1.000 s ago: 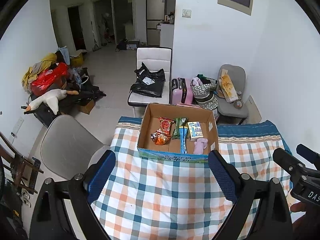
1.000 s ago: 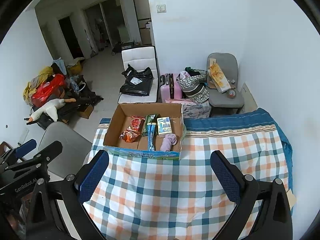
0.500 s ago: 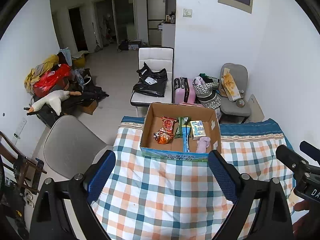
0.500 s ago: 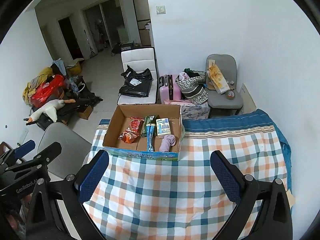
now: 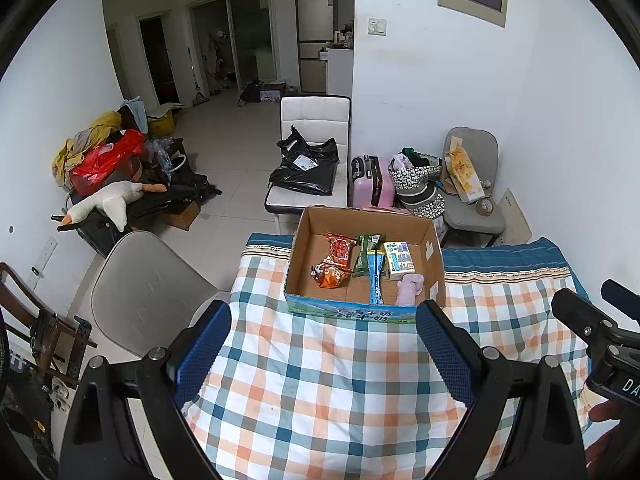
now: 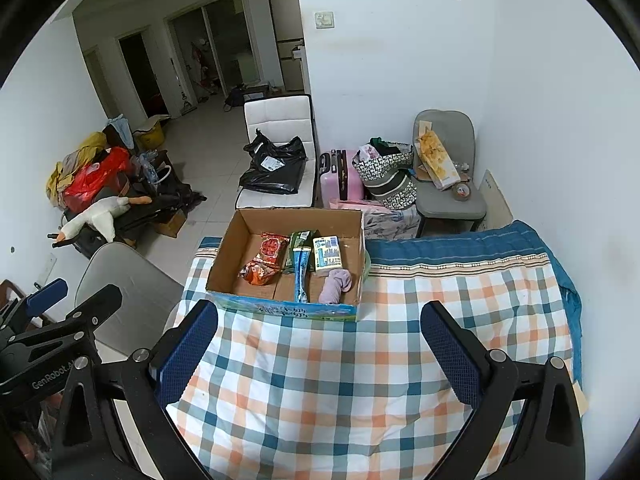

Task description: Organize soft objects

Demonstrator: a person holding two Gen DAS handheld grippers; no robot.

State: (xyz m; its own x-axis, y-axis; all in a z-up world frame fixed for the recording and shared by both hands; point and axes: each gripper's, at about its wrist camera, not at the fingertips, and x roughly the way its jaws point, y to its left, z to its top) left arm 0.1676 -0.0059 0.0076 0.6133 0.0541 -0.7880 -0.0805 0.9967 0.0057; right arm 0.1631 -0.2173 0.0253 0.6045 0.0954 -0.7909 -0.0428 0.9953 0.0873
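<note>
An open cardboard box stands at the far edge of the checked tablecloth. In it lie red snack packs, a green pack, a blue tube, a tissue pack and a purple soft cloth. My left gripper is open and empty, held high above the cloth in front of the box. My right gripper is also open and empty, beside it on the right.
A grey chair stands left of the table. Behind are a white chair with a black bag, a pink suitcase, bags and another grey chair. A wall is close on the right. Clutter with a plush goose is on the left.
Both grippers have drawn back and up a little; the box looks slightly smaller and farther. Both stay open and empty.
</note>
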